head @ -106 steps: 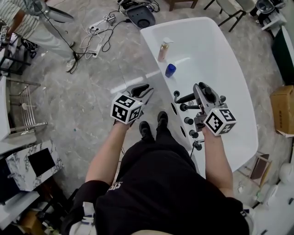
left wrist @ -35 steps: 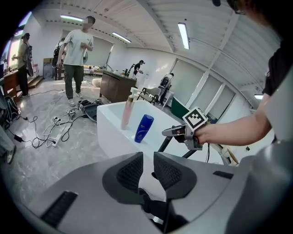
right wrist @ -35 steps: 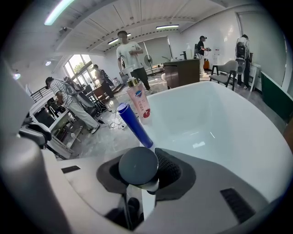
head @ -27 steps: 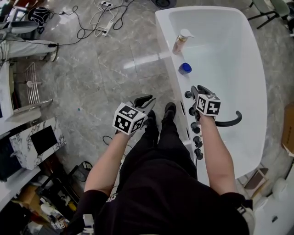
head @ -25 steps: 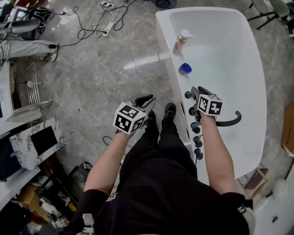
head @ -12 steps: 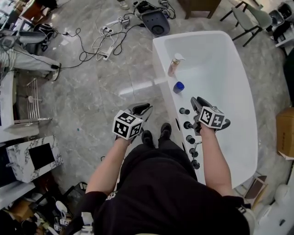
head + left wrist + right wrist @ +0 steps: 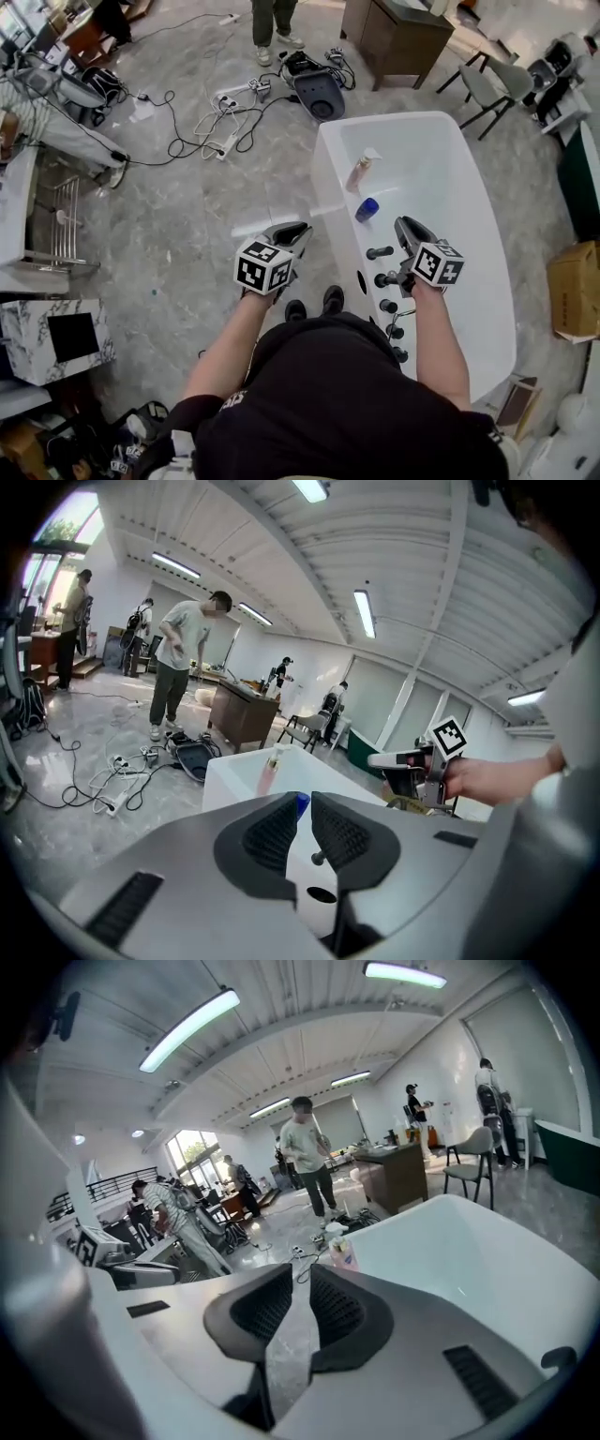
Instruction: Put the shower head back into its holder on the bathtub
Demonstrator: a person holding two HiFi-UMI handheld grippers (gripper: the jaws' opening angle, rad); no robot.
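Observation:
The white bathtub (image 7: 330,192) has a row of black fittings (image 7: 387,306) along its near rim. A short black bar (image 7: 379,252) at the head of that row looks like the shower head; I cannot tell how it sits. My right gripper (image 7: 406,225) hovers above and just right of these fittings. Its jaws have just been closing, but a narrow gap is left and nothing is between them (image 7: 300,1277). My left gripper (image 7: 299,230) hangs over the floor left of the tub. Its jaws have also been closing to a thin slit and are empty (image 7: 305,801).
A pink pump bottle (image 7: 357,173) and a blue cap (image 7: 367,208) stand on the tub's left rim. Cables and power strips (image 7: 220,103) lie on the floor beyond, by a black device (image 7: 319,94), a brown cabinet (image 7: 398,33) and a standing person (image 7: 272,23). A cardboard box (image 7: 574,291) sits right.
Both grippers have risen away from the tub rim, and the view has pulled back. The black hose that curved inside the tub a second ago no longer shows.

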